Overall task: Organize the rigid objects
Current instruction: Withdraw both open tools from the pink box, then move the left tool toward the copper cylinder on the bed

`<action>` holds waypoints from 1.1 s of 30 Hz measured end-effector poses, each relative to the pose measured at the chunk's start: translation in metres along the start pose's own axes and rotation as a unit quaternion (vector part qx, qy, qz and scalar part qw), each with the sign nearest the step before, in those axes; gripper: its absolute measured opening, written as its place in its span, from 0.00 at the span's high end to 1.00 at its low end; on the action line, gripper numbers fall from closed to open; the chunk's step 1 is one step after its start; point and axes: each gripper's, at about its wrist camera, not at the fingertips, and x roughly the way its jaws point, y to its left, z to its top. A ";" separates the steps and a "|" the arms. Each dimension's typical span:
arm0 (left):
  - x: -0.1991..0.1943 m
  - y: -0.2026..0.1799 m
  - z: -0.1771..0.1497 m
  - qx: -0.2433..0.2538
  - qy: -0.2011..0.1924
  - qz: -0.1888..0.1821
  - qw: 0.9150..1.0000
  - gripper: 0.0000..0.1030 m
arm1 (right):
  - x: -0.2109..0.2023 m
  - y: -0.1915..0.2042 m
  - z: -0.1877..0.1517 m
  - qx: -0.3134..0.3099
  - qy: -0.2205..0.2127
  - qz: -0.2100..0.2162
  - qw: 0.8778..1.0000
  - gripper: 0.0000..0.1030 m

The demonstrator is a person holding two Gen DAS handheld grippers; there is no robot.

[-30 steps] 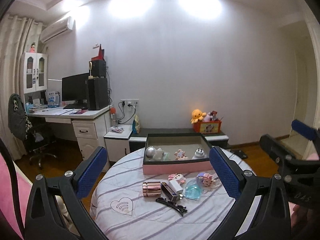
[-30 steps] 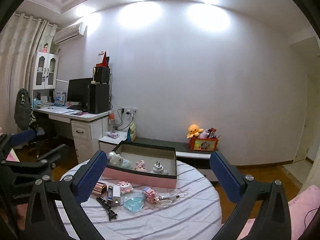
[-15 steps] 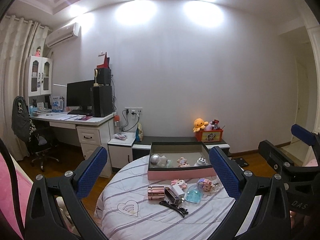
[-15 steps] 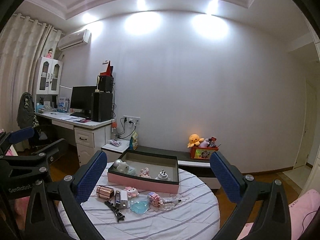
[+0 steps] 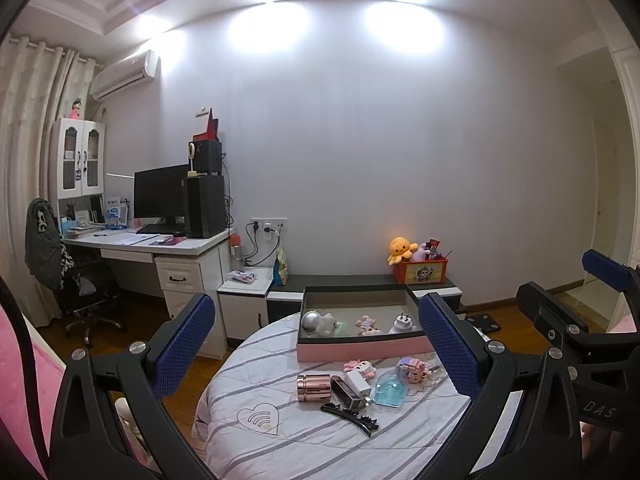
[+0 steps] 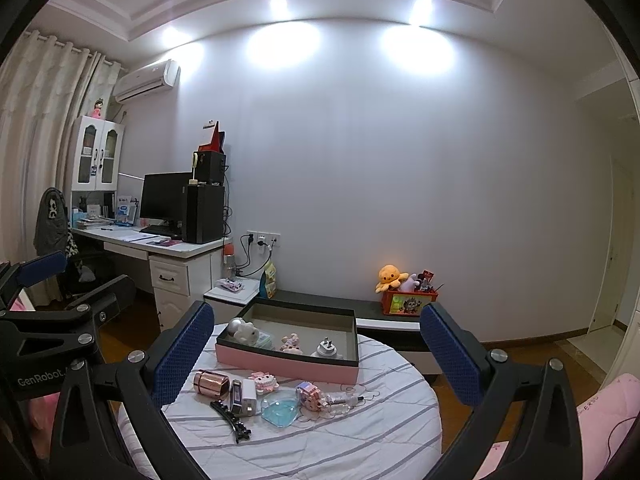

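Pink box (image 6: 285, 364) with ball, plush, figurine, plug (image 6: 327, 349) inside; left claw (image 5: 316, 344) and right claw (image 6: 316, 356) both spread apart.

Small items crowd the middle of the round bench (image 6: 320, 448), from the copper tin (image 6: 211, 383) and black hair clip (image 6: 232, 420) to the blue pouch (image 6: 280, 411), leaving bare cloth at its near edge; the pink-walled tray (image 6: 288, 366) blocks the far side.
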 end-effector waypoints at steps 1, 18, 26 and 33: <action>0.000 0.000 0.000 0.000 0.000 0.000 1.000 0.00 | 0.000 0.000 0.000 0.001 0.001 0.000 1.000 0.00; 0.001 -0.002 -0.001 0.000 0.002 -0.001 1.000 0.00 | 0.002 -0.003 0.000 0.005 0.007 0.001 1.000 0.00; 0.012 -0.001 -0.013 0.001 0.021 -0.006 1.000 0.00 | 0.010 -0.004 -0.007 0.006 0.019 0.003 1.000 0.00; 0.054 -0.006 -0.044 0.000 0.083 -0.028 0.996 0.00 | 0.040 -0.010 -0.034 0.012 0.064 0.008 0.998 0.00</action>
